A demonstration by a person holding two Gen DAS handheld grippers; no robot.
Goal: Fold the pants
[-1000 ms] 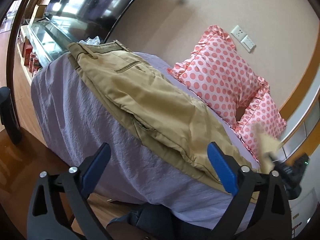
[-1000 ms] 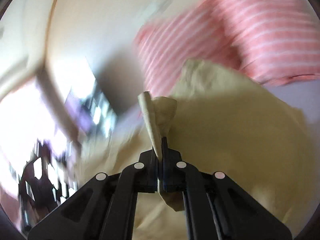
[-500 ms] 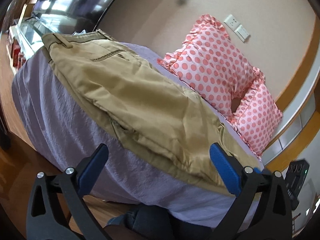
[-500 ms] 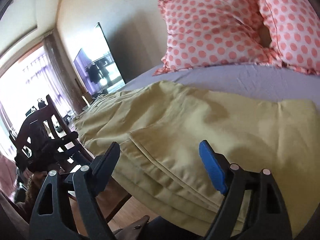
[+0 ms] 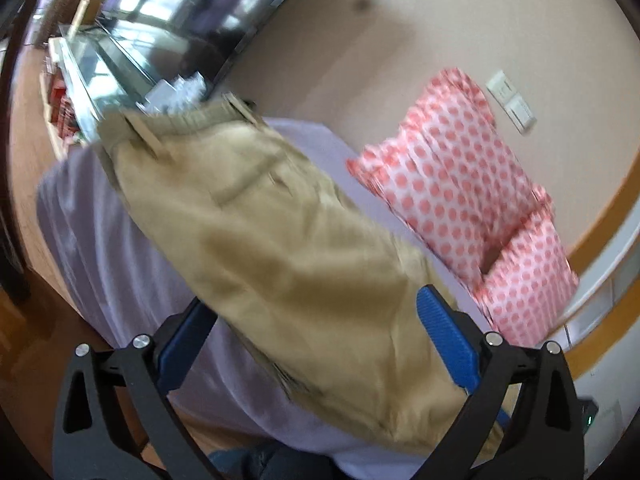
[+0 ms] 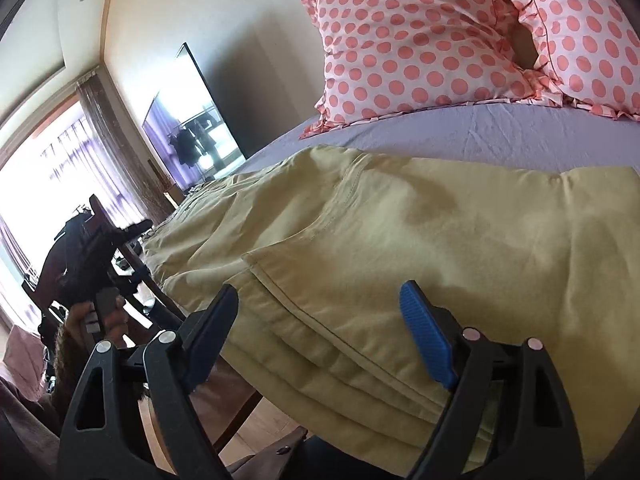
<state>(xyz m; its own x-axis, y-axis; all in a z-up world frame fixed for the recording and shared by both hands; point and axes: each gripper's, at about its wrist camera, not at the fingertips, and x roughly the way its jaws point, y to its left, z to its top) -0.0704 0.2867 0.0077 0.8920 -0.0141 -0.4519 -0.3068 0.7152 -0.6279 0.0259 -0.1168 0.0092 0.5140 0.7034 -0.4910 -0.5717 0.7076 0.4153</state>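
Tan pants (image 5: 288, 248) lie lengthwise on a bed with a lavender sheet (image 5: 92, 232), the waistband with belt loops at the far end. In the right wrist view the pants (image 6: 400, 232) lie in stacked layers near the bed's front edge. My left gripper (image 5: 316, 344) is open, its blue pads either side of the near end of the pants. My right gripper (image 6: 320, 340) is open over the layered front edge, holding nothing. The left gripper and the hand that holds it also show in the right wrist view (image 6: 100, 276).
Two pink polka-dot pillows (image 6: 420, 40) lean on the wall at the head of the bed. A large dark screen (image 5: 208, 12) and a glass cabinet (image 5: 100, 68) stand beyond the bed's far end. A wooden floor (image 5: 24, 320) lies below. A bright window (image 6: 36, 184) is at left.
My right gripper let go of the pant hem and opened; the fabric now lies flat on the bed. My left gripper has moved in closer over the pants' near end.
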